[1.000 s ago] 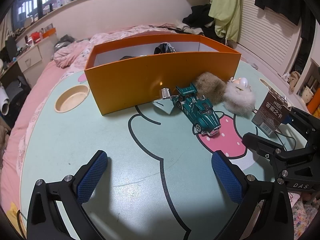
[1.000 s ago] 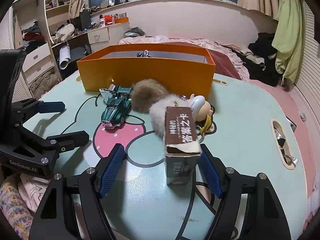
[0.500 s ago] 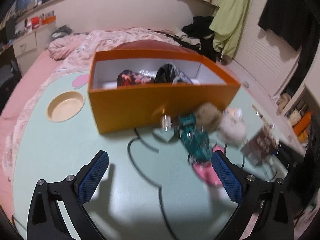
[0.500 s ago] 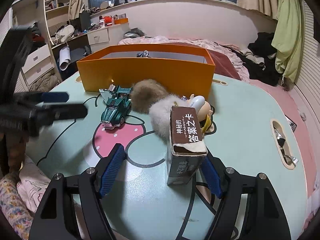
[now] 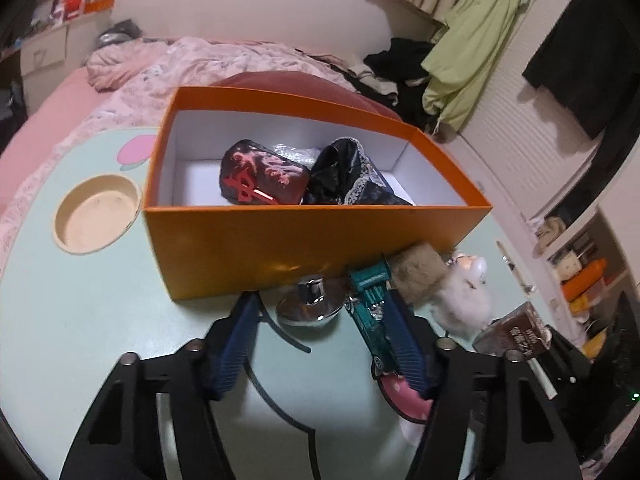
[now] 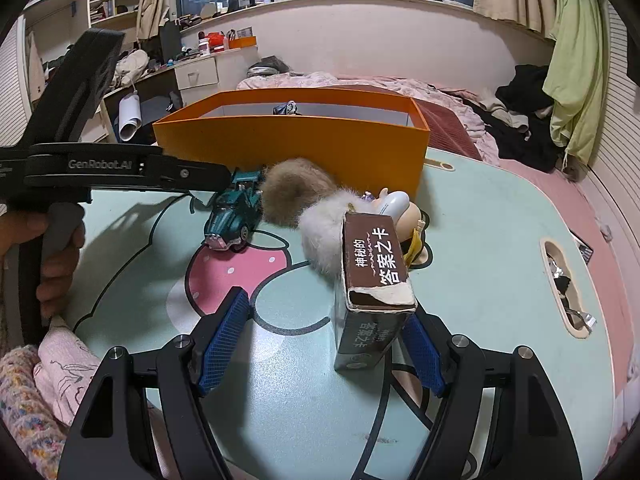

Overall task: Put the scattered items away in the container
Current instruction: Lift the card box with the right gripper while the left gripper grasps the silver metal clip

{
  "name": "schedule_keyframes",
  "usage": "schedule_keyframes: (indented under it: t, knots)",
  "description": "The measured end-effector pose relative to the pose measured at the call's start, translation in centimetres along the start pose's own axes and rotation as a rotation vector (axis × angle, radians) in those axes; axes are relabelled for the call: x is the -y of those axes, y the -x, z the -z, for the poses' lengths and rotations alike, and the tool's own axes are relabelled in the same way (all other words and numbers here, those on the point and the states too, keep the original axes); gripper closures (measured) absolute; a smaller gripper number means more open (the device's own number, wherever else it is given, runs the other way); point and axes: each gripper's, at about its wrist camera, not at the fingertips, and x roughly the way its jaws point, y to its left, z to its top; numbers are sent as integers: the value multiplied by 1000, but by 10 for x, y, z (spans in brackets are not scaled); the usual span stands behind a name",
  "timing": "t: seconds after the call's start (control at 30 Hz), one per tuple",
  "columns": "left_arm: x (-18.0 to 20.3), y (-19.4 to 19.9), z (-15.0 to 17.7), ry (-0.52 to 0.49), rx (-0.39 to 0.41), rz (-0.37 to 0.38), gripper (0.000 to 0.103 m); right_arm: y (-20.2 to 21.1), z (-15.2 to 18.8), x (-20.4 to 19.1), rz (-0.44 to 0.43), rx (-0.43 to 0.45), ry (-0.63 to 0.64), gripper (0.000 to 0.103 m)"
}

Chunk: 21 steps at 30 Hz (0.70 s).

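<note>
My left gripper has swung in over the orange box and its jaws are closing around the green toy car and silver piece beside it, not yet gripping. My right gripper stays half-wide astride the brown card box on the worktop; neither item is boxed yet.

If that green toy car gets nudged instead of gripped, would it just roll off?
Probably. The green toy car stands on its wheels on the smooth table, so a push along its length may send it rolling. Its shiny body looks hard, likely slippery to pinch. It seems small, probably light.
</note>
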Motion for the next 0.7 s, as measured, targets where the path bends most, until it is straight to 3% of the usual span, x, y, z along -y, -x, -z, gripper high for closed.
schedule_keyframes:
  t: [0.3, 0.43, 0.5, 0.53, 0.7]
  knots:
    - [-8, 3, 0, 23, 20, -21, 47, 0, 0, 0, 2, 1, -2, 28]
    - [-1, -3, -3, -23, 8, -44, 47, 0, 0, 0, 3, 2, -2, 28]
    - [2, -5, -4, -55, 1, -82, 57, 0, 0, 0, 4, 2, -2, 28]
    - [3, -6, -3, -66, -5, -91, 69, 0, 0, 0, 4, 2, -2, 28]
    - [5, 4, 8, -107, 2, -98, 71, 0, 0, 0, 5, 3, -3, 28]
